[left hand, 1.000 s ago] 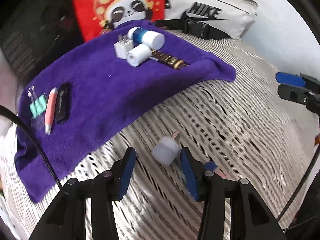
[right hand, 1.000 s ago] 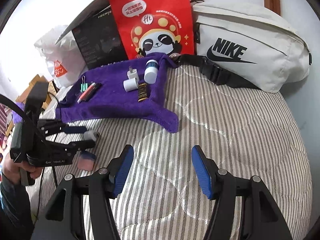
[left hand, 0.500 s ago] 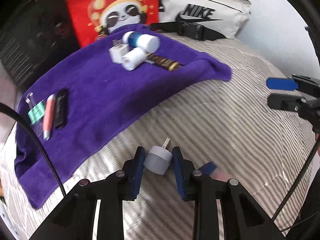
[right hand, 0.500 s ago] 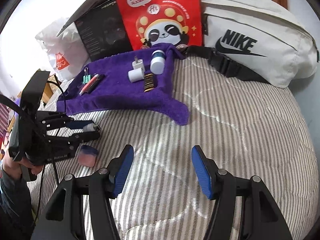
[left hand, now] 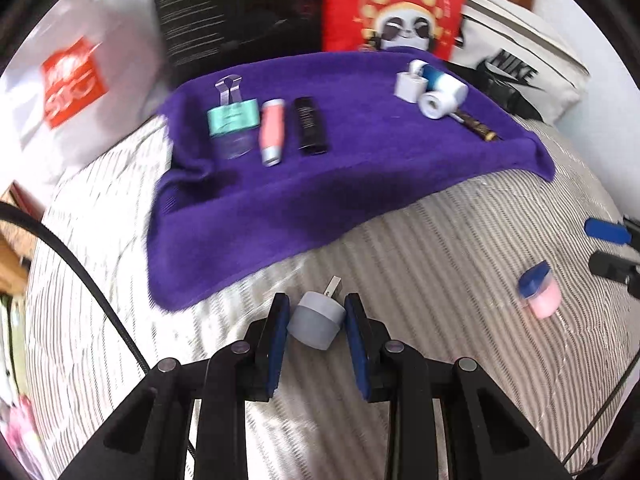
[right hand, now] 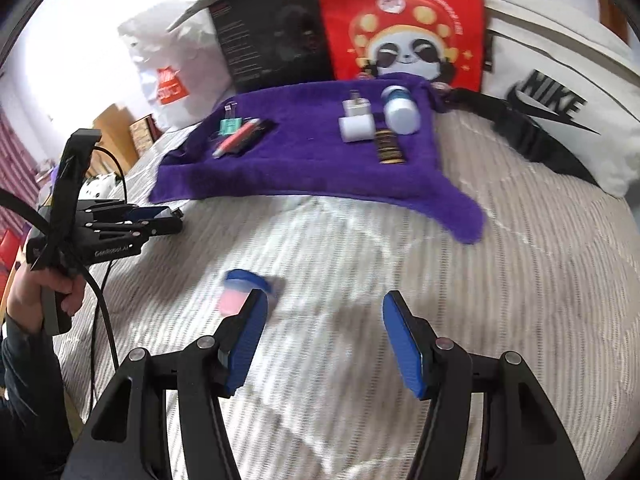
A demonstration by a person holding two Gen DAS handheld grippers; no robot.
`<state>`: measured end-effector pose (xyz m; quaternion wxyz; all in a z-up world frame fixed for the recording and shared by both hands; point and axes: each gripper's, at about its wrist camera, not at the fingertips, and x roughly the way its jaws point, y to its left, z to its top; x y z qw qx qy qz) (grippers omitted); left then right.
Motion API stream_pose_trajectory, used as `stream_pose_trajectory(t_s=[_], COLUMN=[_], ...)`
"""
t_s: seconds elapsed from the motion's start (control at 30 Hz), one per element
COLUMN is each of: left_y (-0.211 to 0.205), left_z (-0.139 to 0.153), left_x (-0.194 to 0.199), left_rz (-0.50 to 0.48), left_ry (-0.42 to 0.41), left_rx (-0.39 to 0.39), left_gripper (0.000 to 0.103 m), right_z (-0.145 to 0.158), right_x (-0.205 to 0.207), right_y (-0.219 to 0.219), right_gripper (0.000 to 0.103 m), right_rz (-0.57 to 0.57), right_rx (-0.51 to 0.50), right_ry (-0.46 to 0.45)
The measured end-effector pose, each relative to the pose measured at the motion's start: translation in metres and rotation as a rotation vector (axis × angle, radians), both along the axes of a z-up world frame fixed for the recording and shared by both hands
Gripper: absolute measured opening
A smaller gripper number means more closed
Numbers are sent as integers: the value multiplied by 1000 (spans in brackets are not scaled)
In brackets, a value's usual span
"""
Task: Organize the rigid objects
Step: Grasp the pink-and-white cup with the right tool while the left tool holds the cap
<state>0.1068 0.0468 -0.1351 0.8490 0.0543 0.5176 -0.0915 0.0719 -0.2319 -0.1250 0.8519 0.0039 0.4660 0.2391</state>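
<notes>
Left hand-held gripper [left hand: 316, 318] clamps grey plug [left hand: 317, 325] (near towel [left hand: 320, 200] edge).

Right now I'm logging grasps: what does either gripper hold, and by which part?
The left gripper pinches the grey plug by its round body's sides, prong forward. The right gripper holds nothing.

The left wrist camera is sitting low and close over the striped bed [left hand: 460, 264], looking forward between its fingers [left hand: 276, 344] toward the purple towel [left hand: 320, 184]. The right wrist camera is looking along its own fingers [right hand: 404, 352] the same way, from farther right. Both are taking in the towel, the red panda bag [right hand: 404, 24], and the pink jar [right hand: 236, 300]; the right view is also catching the left gripper [right hand: 176, 220].
</notes>
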Motion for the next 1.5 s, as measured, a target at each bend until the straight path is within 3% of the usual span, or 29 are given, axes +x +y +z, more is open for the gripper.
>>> stream_pose_trajectory(t_s=[0.33,0.5,0.57,0.73,1.5], left_y=[6,9,10,13,3], left_z=[-1,-1,-1,-1,-1], left_x=[-9,-11,-12,-14,-7], left_rz=[24,22,19,18,24], left_ry=[-31,-38,-41,-50,-57], left_rx=[-19,-33,-36,-56,-29], left_gripper=[27,27,27,27,28], right_z=[-15,-26,-29,-29,-31], right_x=[-12,-9,-10,-11,-3], right_y=[58,73,77,67,69], right_gripper=[57,40,40,40,37], right_rz=[52,48,53,43,12], right_rx=[-51,-99,-136,-206,-193], right_ry=[-25,-31,-50,-72,-101])
